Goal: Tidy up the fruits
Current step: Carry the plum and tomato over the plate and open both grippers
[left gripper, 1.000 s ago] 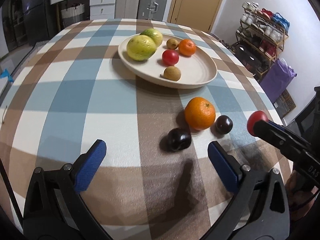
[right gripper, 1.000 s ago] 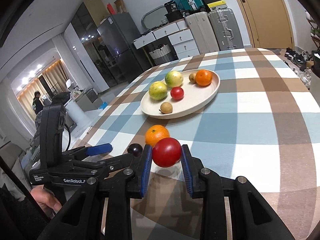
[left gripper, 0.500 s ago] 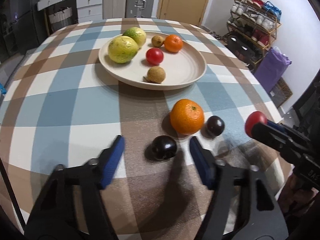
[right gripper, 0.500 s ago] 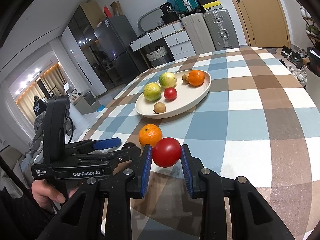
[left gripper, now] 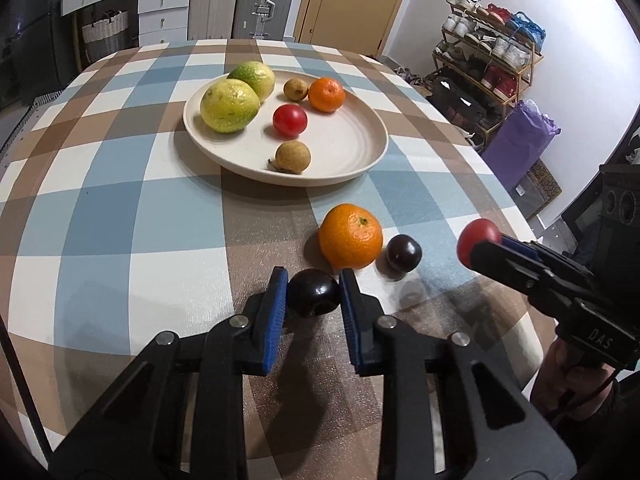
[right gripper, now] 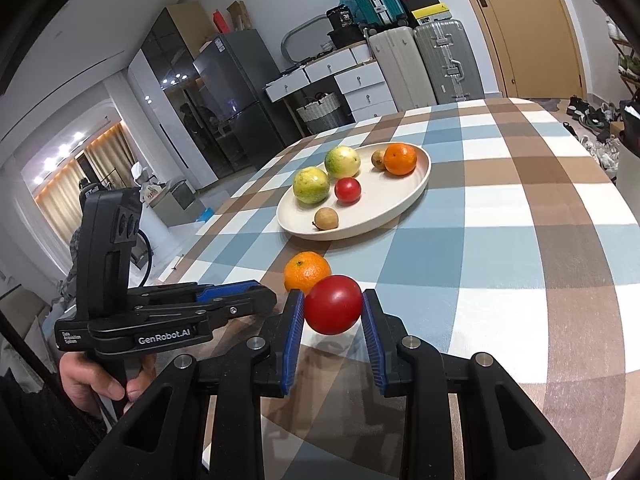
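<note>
My left gripper (left gripper: 313,294) is shut on a dark plum (left gripper: 314,293) that rests on the checked tablecloth. Just beyond it lie an orange mandarin (left gripper: 351,236) and a second dark plum (left gripper: 404,253). My right gripper (right gripper: 333,312) is shut on a red tomato (right gripper: 333,304) and holds it above the table; it also shows in the left wrist view (left gripper: 478,235). A cream plate (left gripper: 352,160) further back holds two yellow-green citrus fruits, a red tomato, a mandarin and two small brown fruits.
The table edge (left gripper: 516,208) curves away on the right, with a shoe rack (left gripper: 492,56) and a purple bag (left gripper: 520,140) beyond it. Suitcases and drawers stand behind the table. The left gripper's body (right gripper: 160,320) is left of my right gripper.
My left gripper moved forward around the near dark plum and closed on it. My right gripper kept holding the red tomato and shifted only slightly.
</note>
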A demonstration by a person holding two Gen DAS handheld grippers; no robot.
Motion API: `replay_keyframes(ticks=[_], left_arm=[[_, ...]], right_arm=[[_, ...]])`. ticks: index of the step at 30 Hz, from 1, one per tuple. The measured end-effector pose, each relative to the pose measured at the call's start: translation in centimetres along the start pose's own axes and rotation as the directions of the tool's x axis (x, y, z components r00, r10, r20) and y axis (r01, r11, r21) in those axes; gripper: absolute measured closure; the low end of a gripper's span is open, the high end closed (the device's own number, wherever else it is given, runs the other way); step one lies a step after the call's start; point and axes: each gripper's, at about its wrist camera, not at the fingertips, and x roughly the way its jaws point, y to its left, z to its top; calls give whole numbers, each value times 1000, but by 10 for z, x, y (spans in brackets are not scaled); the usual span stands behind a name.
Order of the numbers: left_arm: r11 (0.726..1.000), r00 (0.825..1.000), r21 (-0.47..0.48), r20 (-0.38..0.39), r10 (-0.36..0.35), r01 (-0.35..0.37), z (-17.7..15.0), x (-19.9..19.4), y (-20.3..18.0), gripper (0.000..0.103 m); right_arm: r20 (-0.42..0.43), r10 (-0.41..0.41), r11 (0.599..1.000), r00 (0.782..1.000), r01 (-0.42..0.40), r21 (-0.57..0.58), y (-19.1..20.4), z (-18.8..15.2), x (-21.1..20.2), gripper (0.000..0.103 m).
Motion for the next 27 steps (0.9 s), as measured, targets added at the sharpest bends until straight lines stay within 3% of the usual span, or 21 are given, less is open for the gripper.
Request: replay_keyframes(ticks=[16,27], left_arm=[[1000,998,28,60,-9,7,25,-23,-2,80],[999,995,36,104,-6,2,75,-29,0,80]], right_arm=[[24,12,1000,1000,-11,-27,1,27,4,74],[32,14,996,999,-11,-88,6,56,15,74]])
